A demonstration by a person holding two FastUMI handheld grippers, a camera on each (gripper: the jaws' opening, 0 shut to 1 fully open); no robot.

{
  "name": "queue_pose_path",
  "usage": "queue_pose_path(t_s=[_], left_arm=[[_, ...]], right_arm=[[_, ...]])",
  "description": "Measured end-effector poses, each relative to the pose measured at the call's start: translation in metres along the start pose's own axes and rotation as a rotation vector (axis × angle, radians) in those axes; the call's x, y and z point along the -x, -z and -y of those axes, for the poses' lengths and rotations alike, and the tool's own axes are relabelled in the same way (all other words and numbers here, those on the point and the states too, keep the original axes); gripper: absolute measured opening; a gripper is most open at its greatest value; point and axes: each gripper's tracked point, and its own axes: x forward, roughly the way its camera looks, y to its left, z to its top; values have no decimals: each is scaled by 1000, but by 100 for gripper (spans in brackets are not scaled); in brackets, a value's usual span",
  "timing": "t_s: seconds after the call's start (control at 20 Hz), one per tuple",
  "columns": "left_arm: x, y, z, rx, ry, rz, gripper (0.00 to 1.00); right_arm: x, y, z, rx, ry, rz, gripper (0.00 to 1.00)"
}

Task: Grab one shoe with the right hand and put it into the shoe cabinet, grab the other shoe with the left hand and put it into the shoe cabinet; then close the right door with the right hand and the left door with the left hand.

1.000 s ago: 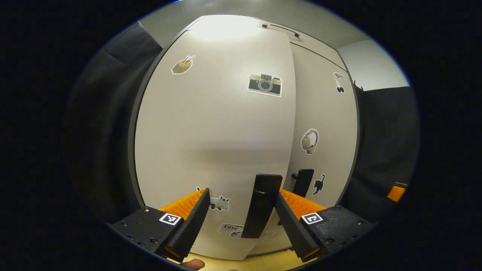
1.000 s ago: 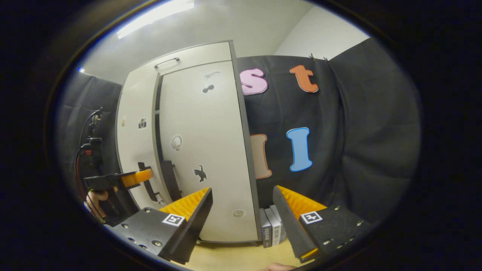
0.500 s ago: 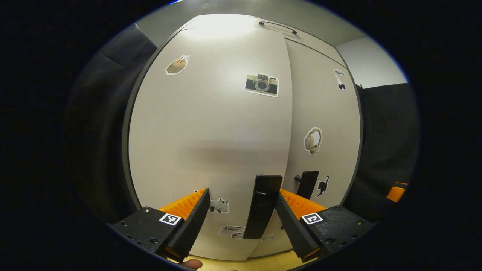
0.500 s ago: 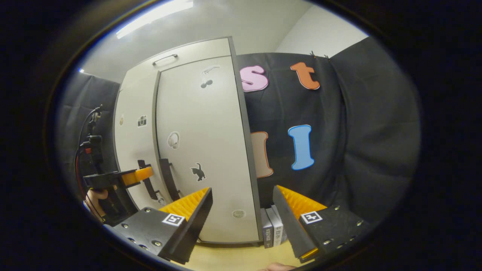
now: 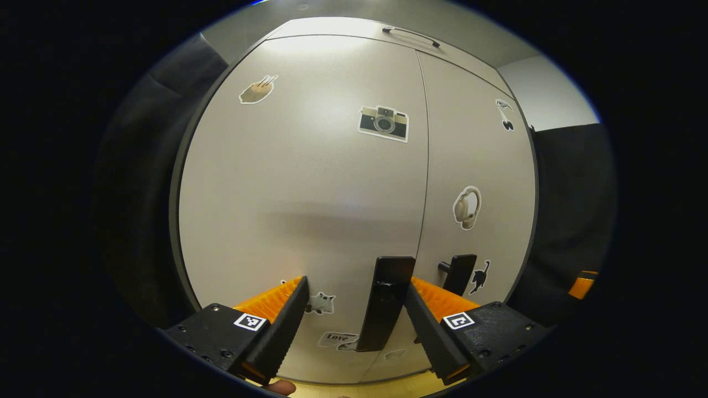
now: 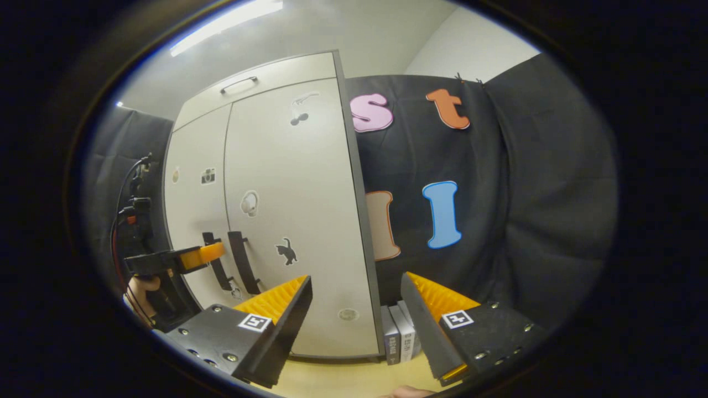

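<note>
Left gripper view: the left hand-held gripper [image 5: 354, 301] faces the shoe cabinet [image 5: 310, 166], fingers spread apart with the left door handle [image 5: 385, 303] standing between them, nearer the right finger; whether that finger touches it cannot be told. The left door [image 5: 298, 199] and right door [image 5: 475, 166] sit flush, seam closed, and the right door handle [image 5: 459, 275] is just beyond. In the right gripper view, the right hand-held gripper [image 6: 357, 301] is also spread, gripping nothing, set back from the cabinet's lower right corner near some books [image 6: 399, 334] on the floor [image 6: 343, 381]. The left hand-held gripper, held by a hand [image 6: 145, 288], sits at the handles.
</note>
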Motion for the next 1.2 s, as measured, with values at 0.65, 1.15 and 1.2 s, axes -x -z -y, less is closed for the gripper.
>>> queue_pose_path(t_s=[0.65, 1.15, 1.2], left_arm=[[49, -21, 1, -52, -30, 5, 95], [150, -52, 12, -79, -58, 17, 96], [156, -53, 14, -77, -56, 23, 96]], right_arm=[[10, -11, -17, -14, -47, 11, 96], [45, -47, -56, -4, -121, 77, 96], [48, -51, -61, -2, -128, 85, 96]])
